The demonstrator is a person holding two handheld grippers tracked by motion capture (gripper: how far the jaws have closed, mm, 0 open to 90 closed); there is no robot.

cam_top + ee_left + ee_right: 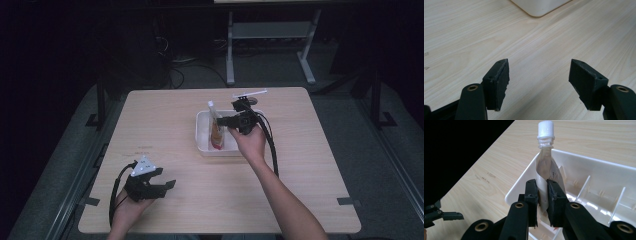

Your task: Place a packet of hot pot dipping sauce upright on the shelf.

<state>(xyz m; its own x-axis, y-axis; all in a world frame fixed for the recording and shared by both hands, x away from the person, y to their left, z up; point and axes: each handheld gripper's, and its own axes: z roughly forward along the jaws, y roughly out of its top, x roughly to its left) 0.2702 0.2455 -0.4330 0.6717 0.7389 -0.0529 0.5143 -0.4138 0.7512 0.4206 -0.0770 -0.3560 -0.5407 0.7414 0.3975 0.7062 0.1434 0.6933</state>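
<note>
The right hand-held gripper (542, 195) is closed narrow on a soft spout pouch (547, 173) with a white screw cap (546, 129), and its two black pads press the flat body of the pouch from both sides. The pouch stands almost upright, cap at 12 o'clock, with its lower part inside the white divided tray (599, 172); whether its bottom already rests on the tray floor I cannot tell. In the high view the tray (202, 131) sits near the middle of the worktop (165, 125), and the right hand-held gripper (231, 121) comes to it from about 4 o'clock. The left hand-held gripper (167, 184) rests far away at about 7 o'clock from the tray, with jaws wide apart and nothing between them, above bare wood. I judge that the step in hand is to set the pouch into the left compartment of the tray, or to take it out; the pictures alone do not decide which. If it is placing, the next move calls for lowering the pouch until it has support, then opening the jaws slowly, because such a soft pouch may fall over against the tray wall.
</note>
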